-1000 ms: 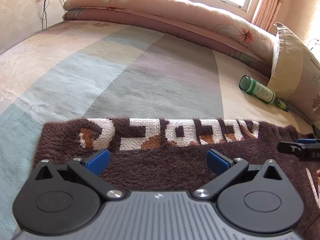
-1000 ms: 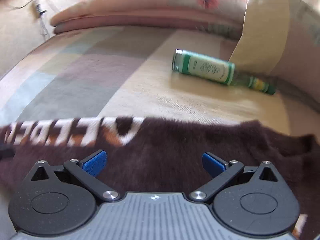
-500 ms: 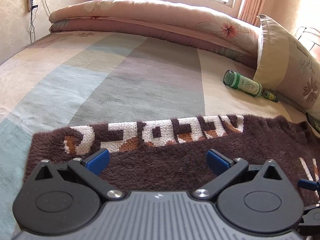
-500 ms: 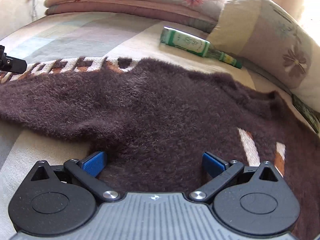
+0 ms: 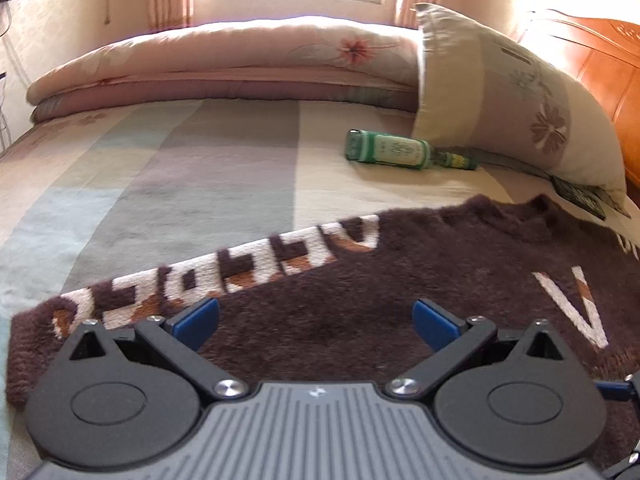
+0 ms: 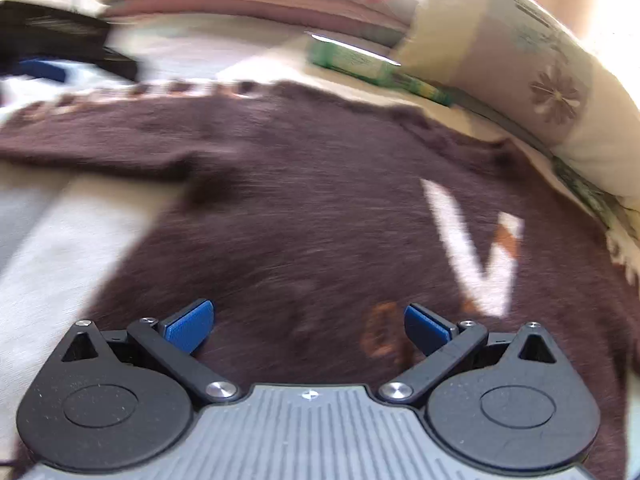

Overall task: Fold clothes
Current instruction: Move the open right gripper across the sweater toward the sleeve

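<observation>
A fuzzy brown sweater (image 5: 360,304) with white and orange lettering lies spread flat on the bed. Its lettered sleeve (image 5: 224,272) stretches to the left, and a white V (image 6: 476,248) marks the body. My left gripper (image 5: 316,322) hovers open just above the sleeve and shoulder area, with nothing between its blue pads. My right gripper (image 6: 308,326) hangs open over the sweater's (image 6: 300,208) body, below the V, also holding nothing. The right wrist view is motion-blurred. The left gripper shows as a dark shape (image 6: 64,40) at that view's upper left.
A green glass bottle (image 5: 404,154) lies on its side on the striped bedspread (image 5: 180,168) beyond the sweater. A floral pillow (image 5: 520,96) leans on the orange headboard (image 5: 604,68) at right. A folded quilt (image 5: 224,64) lies along the far edge under the window.
Both grippers have pulled back and tilted up, still open. The left view swung right toward the pillow; the right view moved down the sweater's body, bringing the V into sight.
</observation>
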`<state>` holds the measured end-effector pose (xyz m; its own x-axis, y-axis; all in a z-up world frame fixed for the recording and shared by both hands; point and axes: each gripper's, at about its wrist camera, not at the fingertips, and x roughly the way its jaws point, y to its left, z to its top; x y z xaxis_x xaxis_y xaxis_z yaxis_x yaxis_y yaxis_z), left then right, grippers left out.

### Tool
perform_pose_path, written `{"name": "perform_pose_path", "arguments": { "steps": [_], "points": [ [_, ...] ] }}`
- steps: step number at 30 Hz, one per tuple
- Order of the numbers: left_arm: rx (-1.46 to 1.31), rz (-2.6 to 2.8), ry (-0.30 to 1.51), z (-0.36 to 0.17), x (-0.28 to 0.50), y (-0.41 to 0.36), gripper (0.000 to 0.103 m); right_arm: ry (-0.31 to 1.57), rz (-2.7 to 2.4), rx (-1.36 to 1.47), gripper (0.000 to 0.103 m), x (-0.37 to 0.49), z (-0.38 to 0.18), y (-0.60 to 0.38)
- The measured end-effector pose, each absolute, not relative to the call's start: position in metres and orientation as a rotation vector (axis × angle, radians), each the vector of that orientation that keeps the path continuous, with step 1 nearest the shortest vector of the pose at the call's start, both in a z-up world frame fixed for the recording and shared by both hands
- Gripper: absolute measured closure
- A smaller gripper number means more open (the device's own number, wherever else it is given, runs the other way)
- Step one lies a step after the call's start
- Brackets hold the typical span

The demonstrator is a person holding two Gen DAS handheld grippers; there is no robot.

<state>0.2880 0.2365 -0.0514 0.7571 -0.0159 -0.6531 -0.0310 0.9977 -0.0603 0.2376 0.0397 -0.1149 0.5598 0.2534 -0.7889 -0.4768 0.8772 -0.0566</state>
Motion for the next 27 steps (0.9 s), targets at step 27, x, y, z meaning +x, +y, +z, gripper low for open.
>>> {"name": "perform_pose_path", "arguments": {
  "steps": [27],
  "points": [
    [0.153, -0.429, 0.84, -0.097, 0.28, 0.056, 0.001, 0.796, 0.162, -0.066, 0.0, 0.15, -0.1, -0.169]
  ]
}}
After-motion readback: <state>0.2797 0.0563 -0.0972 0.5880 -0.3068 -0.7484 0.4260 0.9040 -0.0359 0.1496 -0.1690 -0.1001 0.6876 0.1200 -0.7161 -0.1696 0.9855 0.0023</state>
